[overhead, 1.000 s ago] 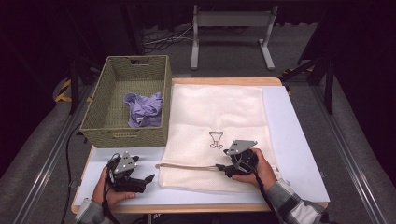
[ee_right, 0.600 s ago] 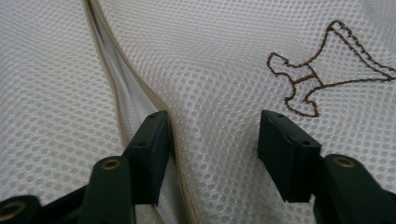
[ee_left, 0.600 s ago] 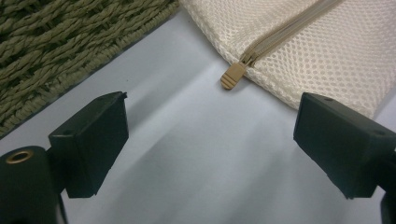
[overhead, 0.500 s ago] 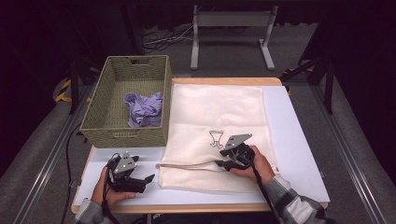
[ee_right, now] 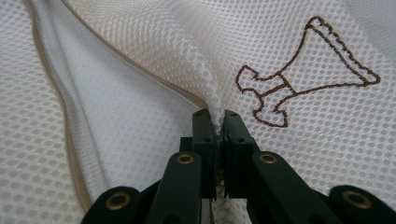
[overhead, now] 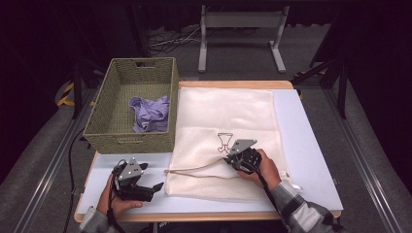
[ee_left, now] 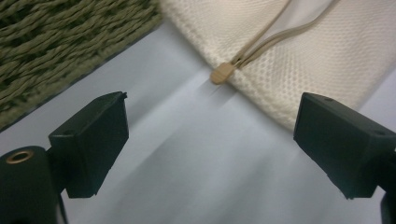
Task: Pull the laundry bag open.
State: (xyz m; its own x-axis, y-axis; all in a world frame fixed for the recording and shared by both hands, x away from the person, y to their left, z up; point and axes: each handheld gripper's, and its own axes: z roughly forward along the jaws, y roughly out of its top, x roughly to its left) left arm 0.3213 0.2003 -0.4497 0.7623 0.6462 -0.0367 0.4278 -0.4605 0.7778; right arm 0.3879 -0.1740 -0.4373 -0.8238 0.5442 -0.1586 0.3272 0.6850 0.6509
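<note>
At the left of the pale desk, just in front of the olive woven basket with its crumpled lilac cloth, the left gripper rests with its jaws wide apart and empty, aimed at the tan cord stopper on the bag's near corner. The cream mesh drawstring bag lies flat mid-desk, beside the basket. It looks light, limp and loosely woven, so it should bunch and drape when lifted; its mouth hem or cord seems the surest hold. The right gripper has just been closing and now pinches a ridge of mesh beside the brown embroidered emblem.
</note>
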